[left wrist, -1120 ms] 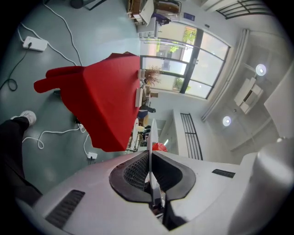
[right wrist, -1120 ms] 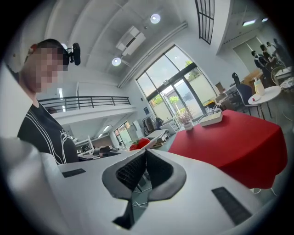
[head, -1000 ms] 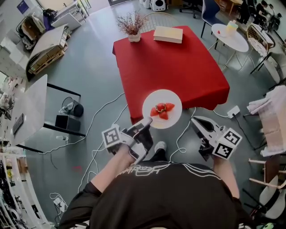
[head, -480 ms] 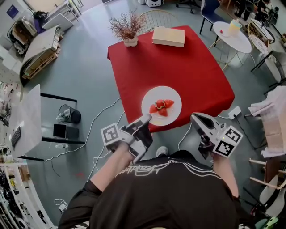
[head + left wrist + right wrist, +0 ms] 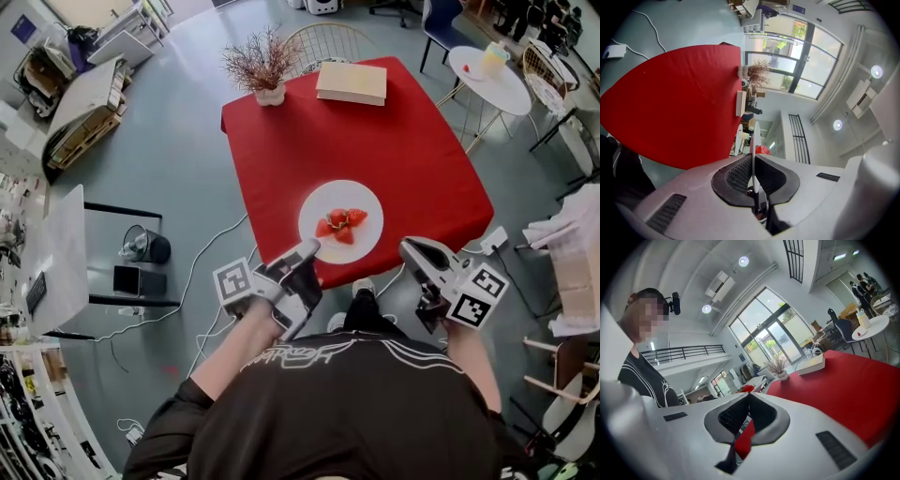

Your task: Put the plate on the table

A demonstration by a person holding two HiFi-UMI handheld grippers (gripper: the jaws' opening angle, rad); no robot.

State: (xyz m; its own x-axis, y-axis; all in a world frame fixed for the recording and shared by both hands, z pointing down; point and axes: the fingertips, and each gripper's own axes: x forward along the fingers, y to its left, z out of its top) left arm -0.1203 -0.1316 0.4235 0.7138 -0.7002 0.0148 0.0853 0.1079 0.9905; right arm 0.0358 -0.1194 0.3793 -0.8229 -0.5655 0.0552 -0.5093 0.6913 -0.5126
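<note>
**Strawberry plate held over near edge of red surface**

A white plate [image 5: 362, 201] loaded with cut strawberries [image 5: 339, 226] is gripped at its near rim by the left claw [image 5: 309, 251], whose jaws are pressed shut on the thin edge. The plate is carried level above the near edge of the red-clothed surface [image 5: 375, 141] and is judged not yet set down. The right claw [image 5: 410, 248] is kept closed on nothing, just to the right of the plate.

Because the plate is held by one rim only, its far side could be pulled down by the load and the fruit spilled. If it is released this close to the edge, it could be tipped onto the floor. If it is pushed along rather than lowered, the cloth could be bunched up.

At the far end a cream book [image 5: 352, 82] and a vase of dried branches [image 5: 260, 67] are seen, well apart from the plate, and nothing is found between them and it. Cables [image 5: 211, 248] and a power strip [image 5: 494, 237] are strewn on the floor near the person's feet, where a stumble could be caused.
</note>
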